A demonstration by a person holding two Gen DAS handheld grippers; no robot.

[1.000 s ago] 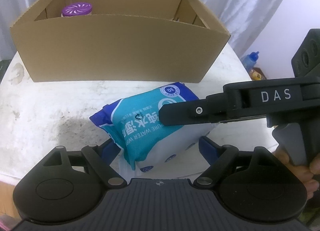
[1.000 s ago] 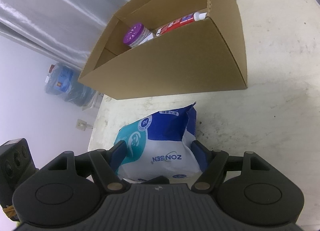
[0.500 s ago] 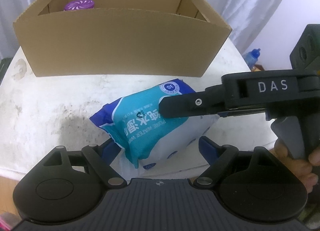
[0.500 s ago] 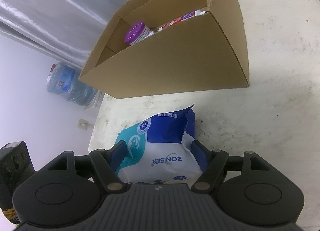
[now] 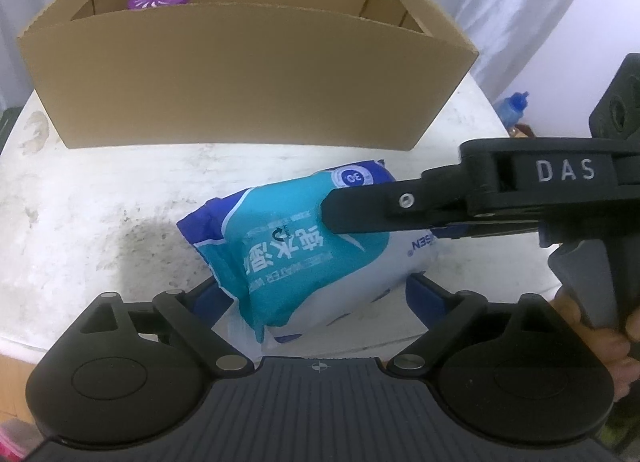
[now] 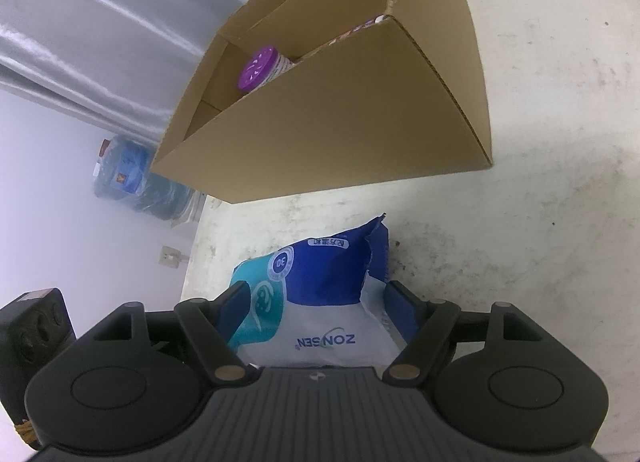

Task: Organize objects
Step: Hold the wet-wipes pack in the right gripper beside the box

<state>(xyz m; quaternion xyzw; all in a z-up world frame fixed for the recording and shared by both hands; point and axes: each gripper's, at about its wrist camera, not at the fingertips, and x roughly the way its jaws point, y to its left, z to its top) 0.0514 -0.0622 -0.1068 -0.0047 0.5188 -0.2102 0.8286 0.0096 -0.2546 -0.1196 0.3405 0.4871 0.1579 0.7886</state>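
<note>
A blue, teal and white wet-wipes pack [image 5: 304, 246] hangs just above the white table [image 5: 100, 202], in front of a cardboard box [image 5: 240, 74]. My right gripper [image 6: 318, 310] is shut on the pack [image 6: 320, 286], its pads against both sides, though its jaws are easing open slightly. One of its fingers [image 5: 380, 210] lies across the pack in the left wrist view. My left gripper [image 5: 320, 294] straddles the pack's near end. Its jaws are opening, and a gap shows at the right pad. A purple-lidded jar [image 5: 159, 0] stands inside the box.
In the box [image 6: 340, 122] a red-and-white package [image 6: 360, 28] lies behind the jar [image 6: 258, 68]. Water jugs [image 6: 132, 178] stand on the floor past the table's edge, and a blue bottle [image 5: 514, 108] sits beyond the right edge. Curtains hang behind. A hand [image 5: 592, 326] holds the right gripper's handle.
The left gripper's jaws have spread a little wider off the pack. Both views now look slightly more down into the box. The pack stays in the right gripper.
</note>
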